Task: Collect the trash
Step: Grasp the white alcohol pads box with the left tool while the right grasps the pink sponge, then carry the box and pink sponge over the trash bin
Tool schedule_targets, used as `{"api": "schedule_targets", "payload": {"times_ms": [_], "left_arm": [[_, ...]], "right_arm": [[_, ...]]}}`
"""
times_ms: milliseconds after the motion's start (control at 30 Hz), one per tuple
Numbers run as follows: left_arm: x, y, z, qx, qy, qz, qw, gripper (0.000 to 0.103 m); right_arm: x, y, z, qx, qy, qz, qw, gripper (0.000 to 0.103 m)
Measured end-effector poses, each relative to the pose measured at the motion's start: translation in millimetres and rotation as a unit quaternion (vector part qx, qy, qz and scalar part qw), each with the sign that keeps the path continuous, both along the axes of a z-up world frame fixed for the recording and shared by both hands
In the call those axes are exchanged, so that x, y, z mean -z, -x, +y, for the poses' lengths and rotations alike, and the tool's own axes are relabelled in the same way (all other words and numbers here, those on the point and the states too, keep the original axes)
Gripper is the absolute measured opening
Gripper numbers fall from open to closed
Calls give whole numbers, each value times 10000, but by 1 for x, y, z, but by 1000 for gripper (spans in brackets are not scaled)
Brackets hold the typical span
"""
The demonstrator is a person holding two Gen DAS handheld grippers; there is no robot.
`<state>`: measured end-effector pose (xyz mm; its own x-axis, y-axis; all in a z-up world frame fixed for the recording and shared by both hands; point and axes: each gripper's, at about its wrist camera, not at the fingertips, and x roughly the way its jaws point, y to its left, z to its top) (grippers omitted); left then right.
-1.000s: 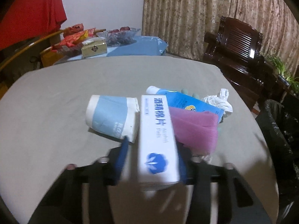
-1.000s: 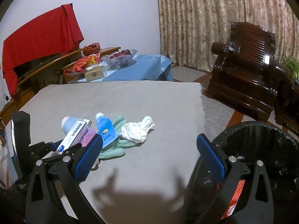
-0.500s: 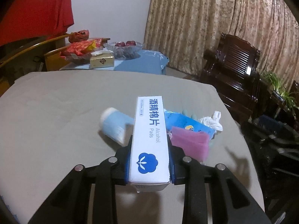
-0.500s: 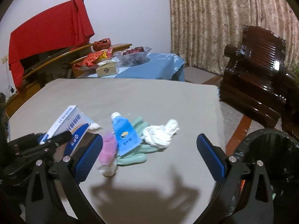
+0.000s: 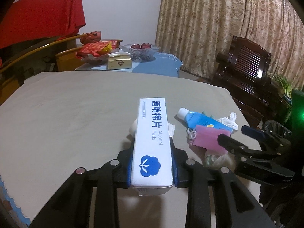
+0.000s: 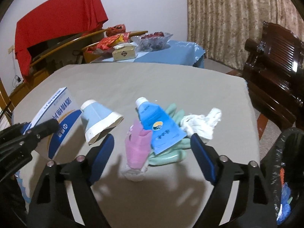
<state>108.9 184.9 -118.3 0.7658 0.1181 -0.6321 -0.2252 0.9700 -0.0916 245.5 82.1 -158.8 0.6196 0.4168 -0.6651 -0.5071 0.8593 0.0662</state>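
Observation:
My left gripper (image 5: 152, 163) is shut on a white alcohol pads box (image 5: 152, 138), held off the grey table (image 5: 66, 114); the box (image 6: 57, 121) also shows at the left of the right wrist view. My right gripper (image 6: 152, 155) hangs over the trash pile with its jaws closing, and the pads touch nothing. Between and just beyond them lie a pink pouch (image 6: 137, 148), a blue tube (image 6: 157, 125), a green glove (image 6: 171, 152) and crumpled white tissue (image 6: 201, 123). A pale blue paper cup (image 6: 98, 119) lies on its side to the left.
A black-lined trash bin (image 6: 285, 171) stands off the table's right edge. A dark wooden chair (image 6: 275, 66) is behind it. A blue-clothed side table (image 5: 152, 64) at the back carries a fruit bowl, a tissue box and snack bags. The right gripper (image 5: 252, 146) appears at the left view's right edge.
The left gripper lifted the box off the pile and drew it back. The right gripper moved left from the bin to over the pile, and its jaws narrowed.

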Motion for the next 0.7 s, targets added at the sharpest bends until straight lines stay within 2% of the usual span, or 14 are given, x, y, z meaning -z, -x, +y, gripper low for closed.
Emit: {"api": "schedule_targets", "payload": {"times_ms": [133, 367, 467, 700], "left_arm": [[1, 3, 2, -7, 3, 8, 10000, 30], [-1, 4, 4, -13, 29, -17, 10000, 30], [-4, 6, 3, -15, 7, -45, 10000, 30], [-14, 9, -5, -11, -55, -115, 9999, 30]], "right_arm": [[5, -1, 9, -95, 67, 104, 9999, 63], [12, 2, 20, -327, 202, 280, 9989, 19], [8, 4, 18, -348, 138, 296, 9989, 15], [-17, 13, 8, -332, -62, 137, 9993, 14]]}}
